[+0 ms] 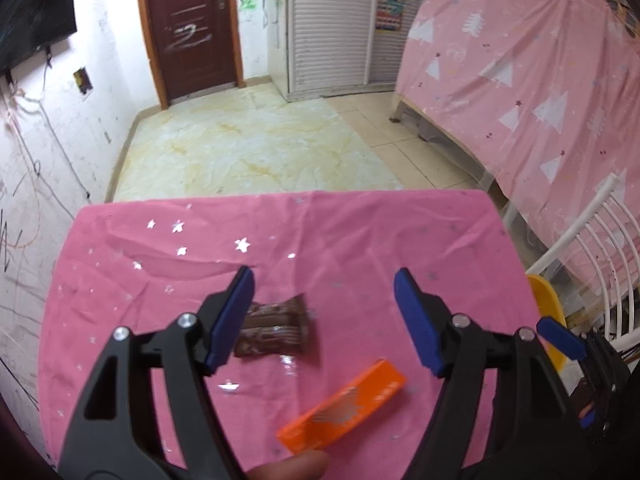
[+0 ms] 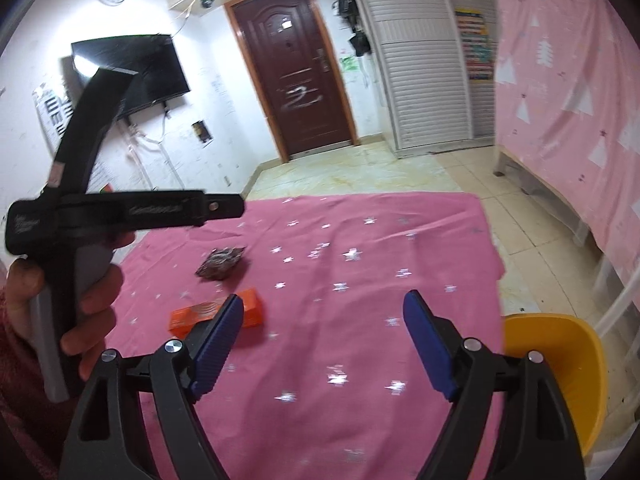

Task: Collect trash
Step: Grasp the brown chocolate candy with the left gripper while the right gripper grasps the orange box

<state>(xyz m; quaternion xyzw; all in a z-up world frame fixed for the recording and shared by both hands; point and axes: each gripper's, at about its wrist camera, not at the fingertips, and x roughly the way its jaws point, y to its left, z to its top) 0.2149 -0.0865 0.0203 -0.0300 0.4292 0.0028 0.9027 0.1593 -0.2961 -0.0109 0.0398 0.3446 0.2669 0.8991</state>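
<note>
A brown snack wrapper and an orange box lie on the pink starred tablecloth. My left gripper is open and empty, held above them, its left pad over the wrapper's edge. In the right wrist view the wrapper and box lie left of centre. My right gripper is open and empty over the cloth, to the right of the box. The left gripper's body and the hand that holds it show at the left. A yellow bin stands at the table's right edge.
The yellow bin and a white chair stand right of the table. A bed under a pink sheet is at the right. A tiled floor, a brown door and a wall TV lie beyond.
</note>
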